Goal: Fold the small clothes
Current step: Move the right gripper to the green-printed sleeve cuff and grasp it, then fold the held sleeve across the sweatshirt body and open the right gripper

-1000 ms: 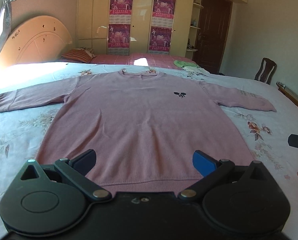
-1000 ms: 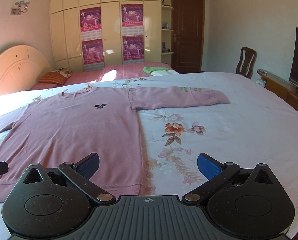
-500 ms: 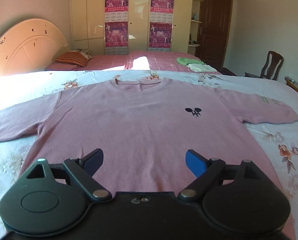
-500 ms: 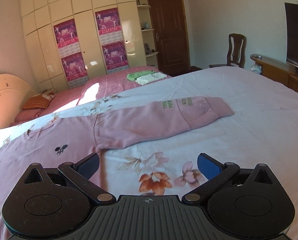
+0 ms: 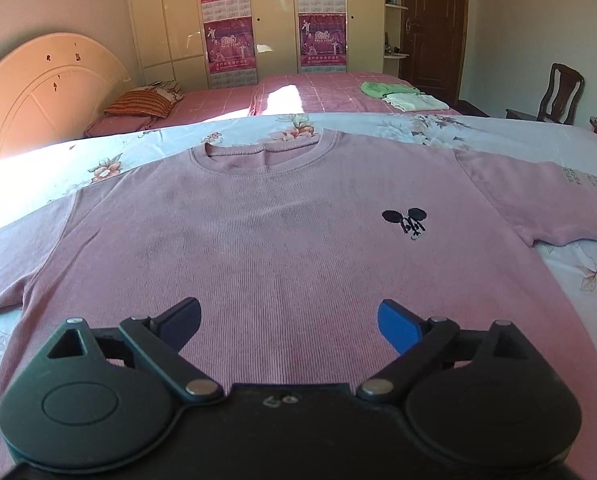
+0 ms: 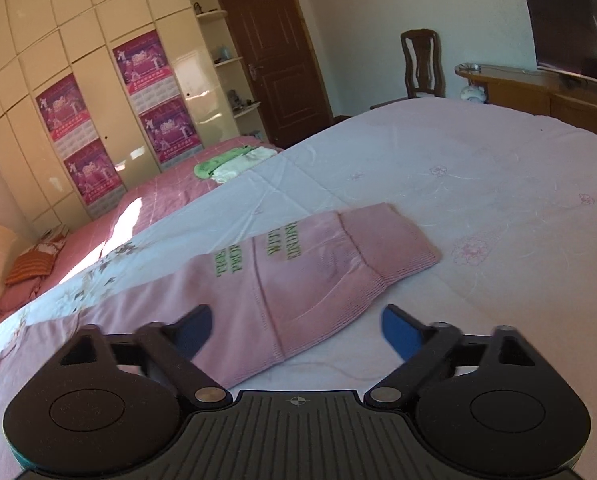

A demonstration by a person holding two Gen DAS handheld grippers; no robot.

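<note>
A pink long-sleeved sweater (image 5: 282, 232) lies flat, front up, on a floral bedspread (image 5: 418, 128), neck away from me, with a small black emblem (image 5: 408, 224) on the chest. My left gripper (image 5: 288, 318) is open and empty, hovering over the middle of the sweater's body. My right gripper (image 6: 296, 326) is open and empty, hovering over the sweater's right sleeve (image 6: 318, 264), close to its ribbed cuff (image 6: 394, 236). The sleeve carries green lettering. The sweater's hem is hidden under the left gripper.
A second bed with a pink cover (image 5: 310, 94) stands behind, holding folded green and white clothes (image 5: 398, 94) and a striped pillow (image 5: 142, 102). A wardrobe, a brown door (image 6: 274, 48), a chair (image 6: 422, 64) and a wooden TV cabinet (image 6: 538, 88) line the room.
Both grippers have moved forward and lower. The left went from the hem to over the chest. The right swung right, from beside the body to over the sleeve end.
</note>
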